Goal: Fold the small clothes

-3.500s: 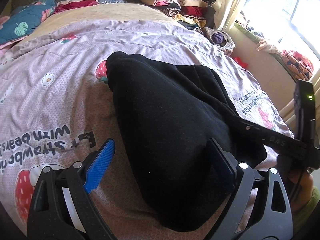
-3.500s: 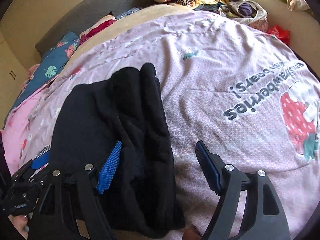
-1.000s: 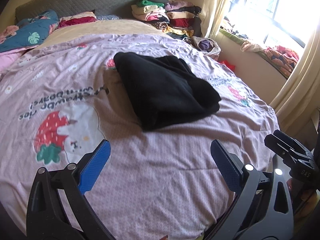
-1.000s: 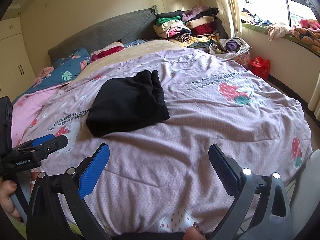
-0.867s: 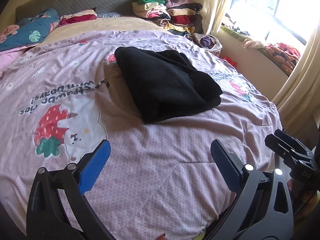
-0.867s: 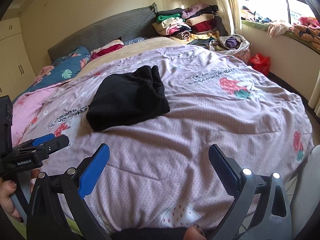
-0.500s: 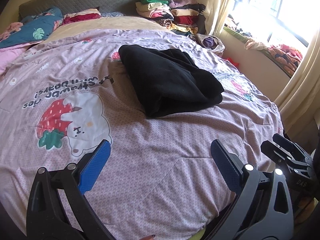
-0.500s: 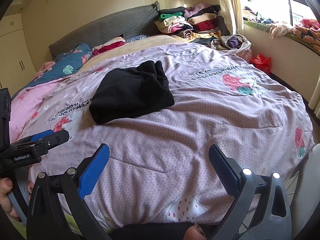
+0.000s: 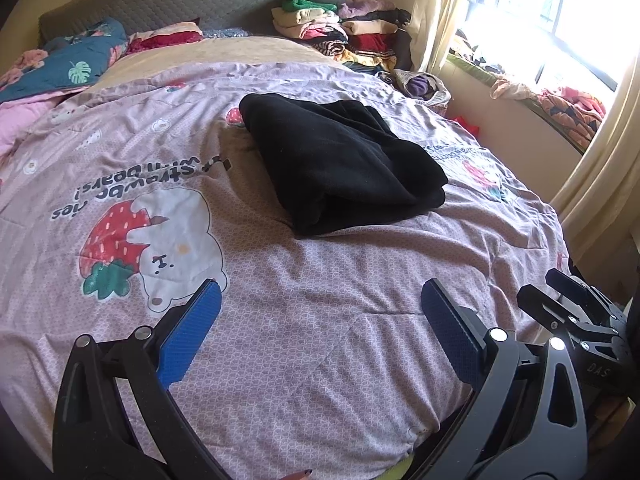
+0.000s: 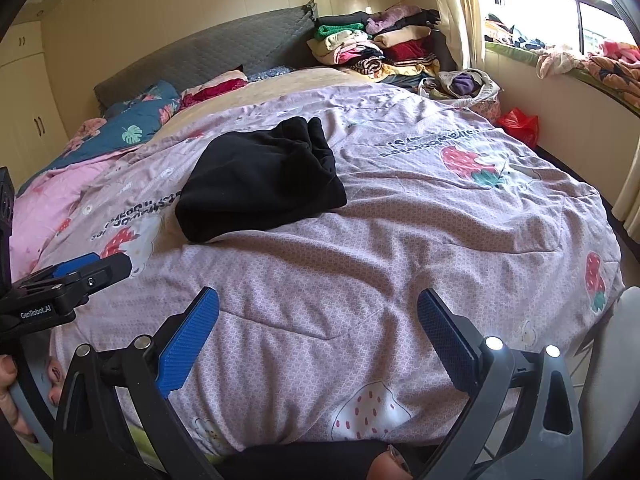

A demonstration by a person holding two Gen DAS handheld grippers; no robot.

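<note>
A folded black garment (image 9: pixel 340 164) lies in the middle of the lilac strawberry-print bedspread (image 9: pixel 320 320); it also shows in the right wrist view (image 10: pixel 260 184). My left gripper (image 9: pixel 320 320) is open and empty, low over the bed's near edge, well short of the garment. My right gripper (image 10: pixel 316 320) is open and empty, also near the bed's front edge and apart from the garment. The left gripper's tip (image 10: pixel 80 276) shows at the left of the right wrist view; the right gripper's body (image 9: pixel 576 320) shows at the right of the left wrist view.
A pile of folded clothes (image 9: pixel 344 28) stands at the head of the bed by the grey headboard (image 9: pixel 160 4). Pillows and a blue floral quilt (image 9: pixel 72 68) lie at the left. A window ledge with clothes (image 10: pixel 580 60) runs along the right. A red bag (image 10: pixel 518 124) lies on the floor.
Both grippers have let go of the black garment and drawn back toward the bed's front edge. In the last second the views have shifted only slightly.
</note>
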